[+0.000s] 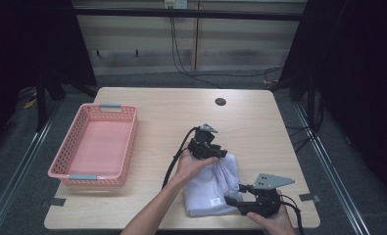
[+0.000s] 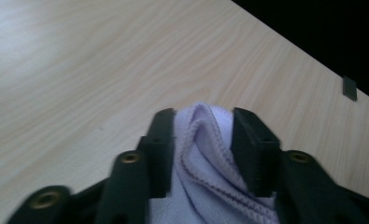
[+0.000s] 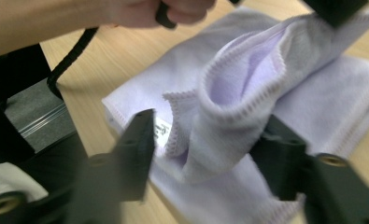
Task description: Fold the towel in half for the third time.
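Note:
A pale lilac cloth (image 1: pixel 205 188) lies folded at the table's near right, with one fold pulled up toward its far edge. My left gripper (image 1: pixel 219 155) stands at that raised fold; in the left gripper view the cloth (image 2: pixel 205 186) bulges loosely between the parted jaws of the gripper (image 2: pixel 203 140). My right gripper (image 1: pixel 232 198) is at the cloth's near edge beside a small white label (image 1: pixel 214 201). In the right gripper view its jaws (image 3: pixel 210 154) stand wide apart around a hemmed fold of the cloth (image 3: pixel 322 102) without pressing on it.
A pink plastic basket (image 1: pixel 63 171) stands on the left of the wooden table (image 1: pixel 171 112). A dark round hole (image 1: pixel 220 102) sits near the table's far edge. Black cables trail from both grippers toward the near edge.

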### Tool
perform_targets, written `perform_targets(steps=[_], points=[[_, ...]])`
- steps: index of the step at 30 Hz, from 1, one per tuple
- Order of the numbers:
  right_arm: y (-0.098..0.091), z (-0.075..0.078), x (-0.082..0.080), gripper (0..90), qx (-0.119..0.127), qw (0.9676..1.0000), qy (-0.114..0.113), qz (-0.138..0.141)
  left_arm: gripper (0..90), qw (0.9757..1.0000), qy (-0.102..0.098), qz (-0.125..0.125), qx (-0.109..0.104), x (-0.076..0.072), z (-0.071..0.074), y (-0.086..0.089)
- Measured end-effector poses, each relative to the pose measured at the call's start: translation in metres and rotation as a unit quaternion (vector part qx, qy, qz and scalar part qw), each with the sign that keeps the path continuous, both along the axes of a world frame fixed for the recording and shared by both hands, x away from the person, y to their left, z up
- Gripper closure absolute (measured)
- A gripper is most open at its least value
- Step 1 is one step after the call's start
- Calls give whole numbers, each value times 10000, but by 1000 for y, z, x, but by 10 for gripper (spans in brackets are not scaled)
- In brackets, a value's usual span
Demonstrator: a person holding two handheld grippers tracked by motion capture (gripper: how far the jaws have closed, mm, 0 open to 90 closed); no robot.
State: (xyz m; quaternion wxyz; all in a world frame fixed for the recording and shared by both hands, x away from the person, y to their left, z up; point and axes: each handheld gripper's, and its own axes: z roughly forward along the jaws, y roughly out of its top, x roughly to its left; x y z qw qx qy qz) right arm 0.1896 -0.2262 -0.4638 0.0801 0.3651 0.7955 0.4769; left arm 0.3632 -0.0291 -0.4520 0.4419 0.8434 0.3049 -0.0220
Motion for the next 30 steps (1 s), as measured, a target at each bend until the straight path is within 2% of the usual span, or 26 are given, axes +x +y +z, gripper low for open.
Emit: perform_targets(steps=[2,3,4,6,7,8,10,11,12,13,14,16,17,18,19,21,23,25,26,28,29,30], points=[[-6,1,-1,338,-14,9999,24,-96,495,9999,-85,2,-127,0,8,7],[-9,2,-1,319,2,9999,5,-106,481,9998,-180,41,-98,-1,12,11],[-9,2,-1,319,2,9999,5,-106,473,9998,-180,41,-98,-1,12,11],[-16,5,2,258,95,9996,3,-269,457,9995,-250,95,-190,-4,21,25],[-21,8,6,251,131,9992,-48,-367,477,9992,-354,116,-164,-9,24,36],[-23,10,9,248,120,9989,-66,-458,496,9992,-362,111,-128,-13,25,43],[-27,13,20,273,144,9984,-84,-542,587,9993,-365,-54,-84,-22,22,56],[-27,13,20,273,144,9984,-84,-542,608,9993,-365,-54,-84,-22,22,56],[-26,15,37,303,-18,9981,-123,-608,649,9990,-398,-207,35,-35,15,65],[-24,15,44,320,-90,9977,-132,-655,672,9989,-351,-315,70,-44,11,71],[-24,15,44,320,-90,9977,-132,-655,687,9989,-351,-315,70,-44,11,71],[-19,15,66,350,-174,9973,-86,-710,702,9980,-353,-498,145,-60,6,77],[-12,12,85,378,-406,9954,-156,-857,700,9974,-203,-688,-42,-74,0,85],[-9,11,92,390,-436,9952,-147,-865,692,9964,-159,-837,-54,-83,-4,89],[-5,8,101,429,-484,9958,-83,-775,689,9959,-248,-871,76,-91,-7,92],[3,5,113,447,-830,9913,-230,-991,662,9944,-144,-1029,177,-102,-10,94],[6,-1,127,448,-822,9920,-47,-954,631,9933,-202,-1123,162,-111,-10,94],[7,-6,135,440,-840,9915,51,-996,592,9927,-168,-1178,197,-118,-16,93],[7,-9,137,440,-869,9914,142,-969,582,9921,-218,-1196,313,-122,-20,91],[6,-16,137,472,-1003,9891,166,-1062,568,9915,-252,-1206,421,-125,-28,88],[5,-19,136,475,-1063,9881,260,-1079,557,9916,-240,-1175,490,-125,-30,88],[3,-21,135,466,-1121,9868,291,-1131,557,9925,-207,-1124,428,-125,-32,88]])
